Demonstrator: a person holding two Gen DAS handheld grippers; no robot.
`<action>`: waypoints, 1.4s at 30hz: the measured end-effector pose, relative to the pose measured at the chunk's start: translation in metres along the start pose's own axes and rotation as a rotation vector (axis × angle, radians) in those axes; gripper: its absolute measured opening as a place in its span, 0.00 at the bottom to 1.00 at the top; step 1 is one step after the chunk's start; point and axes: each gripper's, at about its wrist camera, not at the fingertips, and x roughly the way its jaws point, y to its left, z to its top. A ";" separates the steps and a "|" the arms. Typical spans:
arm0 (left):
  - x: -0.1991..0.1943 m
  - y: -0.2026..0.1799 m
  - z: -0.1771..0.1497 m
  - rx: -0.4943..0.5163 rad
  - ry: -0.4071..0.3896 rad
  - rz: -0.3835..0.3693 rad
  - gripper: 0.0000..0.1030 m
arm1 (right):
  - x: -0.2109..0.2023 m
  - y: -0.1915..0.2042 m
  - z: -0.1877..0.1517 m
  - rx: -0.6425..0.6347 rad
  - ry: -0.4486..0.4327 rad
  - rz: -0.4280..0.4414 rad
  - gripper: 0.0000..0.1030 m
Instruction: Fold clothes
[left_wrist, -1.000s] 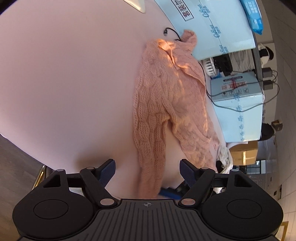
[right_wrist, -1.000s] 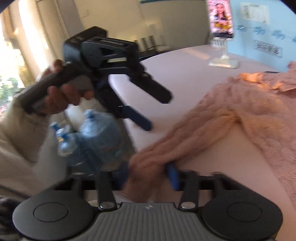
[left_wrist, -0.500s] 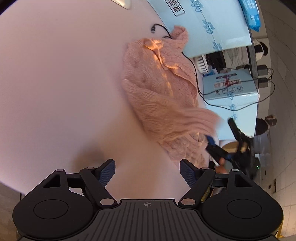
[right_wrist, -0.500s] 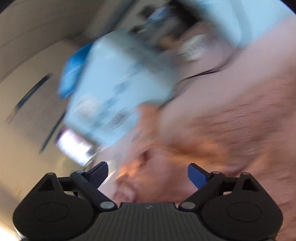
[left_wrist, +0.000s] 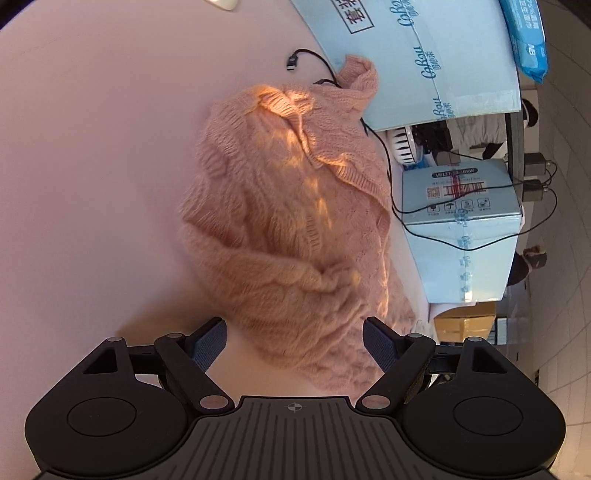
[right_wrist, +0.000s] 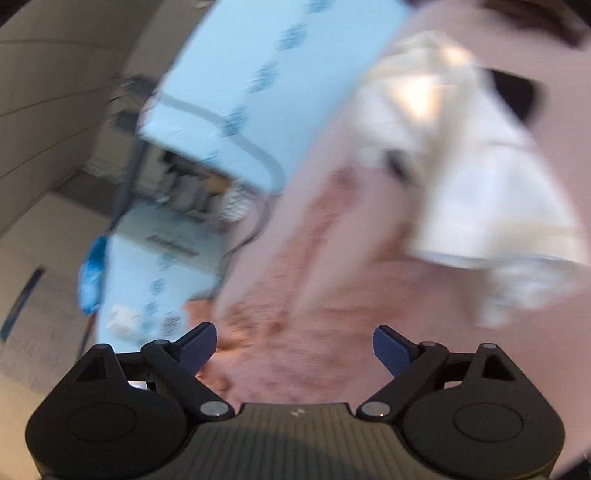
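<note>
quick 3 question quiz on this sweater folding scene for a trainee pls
1. True or false: the left gripper is shut on the pink sweater.
2. What lies across the sweater's lower body? A) a sleeve B) a towel C) a box
3. Fill in: the black cable lies on the table beside the sweater's ____ end.

Key: 1 false, both grippers stand open, the right gripper too. 2 A. 3 far.
</note>
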 end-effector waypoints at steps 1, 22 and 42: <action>0.003 -0.005 0.000 0.023 -0.008 0.010 0.79 | 0.001 -0.009 -0.003 0.005 -0.022 -0.037 0.90; -0.046 -0.038 -0.038 0.221 -0.101 0.271 0.12 | 0.005 0.016 -0.039 -0.203 -0.080 -0.124 0.08; -0.061 -0.024 0.004 0.172 -0.171 0.101 0.75 | 0.066 0.155 -0.040 -0.721 -0.043 0.154 0.85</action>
